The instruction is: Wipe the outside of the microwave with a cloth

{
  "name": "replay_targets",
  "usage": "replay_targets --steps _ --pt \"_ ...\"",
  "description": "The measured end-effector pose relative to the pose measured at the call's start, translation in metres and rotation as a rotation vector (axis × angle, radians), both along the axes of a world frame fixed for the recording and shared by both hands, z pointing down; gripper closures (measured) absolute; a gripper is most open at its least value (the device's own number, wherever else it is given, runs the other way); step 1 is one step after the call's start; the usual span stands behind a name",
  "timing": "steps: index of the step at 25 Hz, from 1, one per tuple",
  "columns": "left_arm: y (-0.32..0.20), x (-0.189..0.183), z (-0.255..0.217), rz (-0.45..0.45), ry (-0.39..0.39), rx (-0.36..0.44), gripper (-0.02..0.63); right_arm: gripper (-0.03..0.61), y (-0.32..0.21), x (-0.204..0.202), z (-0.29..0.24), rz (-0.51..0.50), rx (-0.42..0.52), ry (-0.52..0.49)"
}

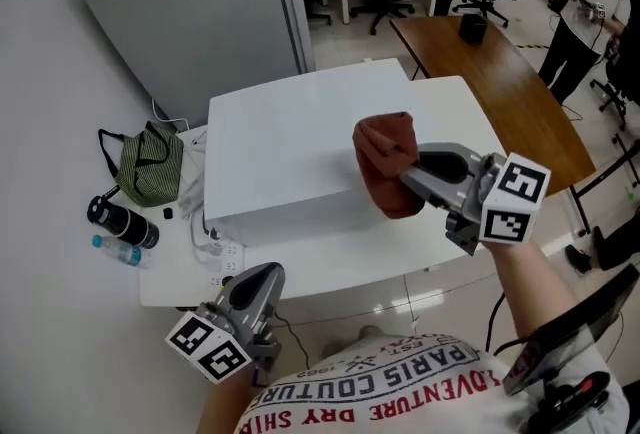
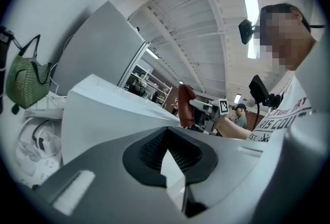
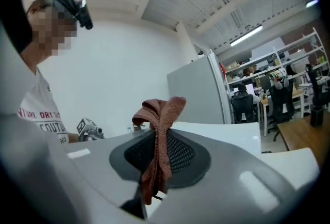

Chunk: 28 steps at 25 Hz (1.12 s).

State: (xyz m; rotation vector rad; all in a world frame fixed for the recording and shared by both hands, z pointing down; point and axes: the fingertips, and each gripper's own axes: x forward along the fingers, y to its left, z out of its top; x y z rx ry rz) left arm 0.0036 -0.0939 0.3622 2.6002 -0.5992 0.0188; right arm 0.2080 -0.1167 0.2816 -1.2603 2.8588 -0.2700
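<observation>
Right gripper (image 1: 404, 174) clamped on the rust-red cloth (image 1: 386, 154); the cloth bunches out past the jaws, over the right part of the white microwave (image 1: 270, 157) top; contact cannot be told. Left gripper (image 1: 256, 288) low at the near edge of the table (image 1: 330, 262); jaws together on nothing, apart from the microwave.

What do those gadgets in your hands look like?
The left gripper and right gripper are grey plastic, each with two jaws lined with black ribbed pads and a white cube printed with black square markers. The person wears a white T-shirt with red lettering.
</observation>
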Motion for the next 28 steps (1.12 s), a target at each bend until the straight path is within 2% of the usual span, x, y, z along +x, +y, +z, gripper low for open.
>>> replay_targets --steps 4,8,11,14,19,28 --pt "0.026 0.022 -0.011 0.116 0.004 0.065 0.609 0.534 0.071 -0.034 0.034 0.073 0.034 -0.044" --pt "0.065 0.017 -0.008 0.232 0.014 0.084 0.609 0.534 0.118 -0.064 0.075 0.185 -0.044 -0.082" --pt "0.083 -0.003 -0.008 0.272 0.045 0.084 0.609 0.535 0.143 -0.09 0.094 0.25 -0.102 -0.073" --pt "0.093 -0.024 -0.011 0.273 0.058 0.076 0.609 0.537 0.163 -0.119 0.099 0.263 -0.138 -0.072" --pt "0.113 -0.037 -0.026 0.266 0.067 0.117 0.609 0.537 0.182 -0.145 0.086 0.22 -0.118 -0.083" --pt "0.133 -0.036 -0.036 0.225 0.062 0.138 0.609 0.537 0.194 -0.139 0.078 0.188 -0.099 -0.085"
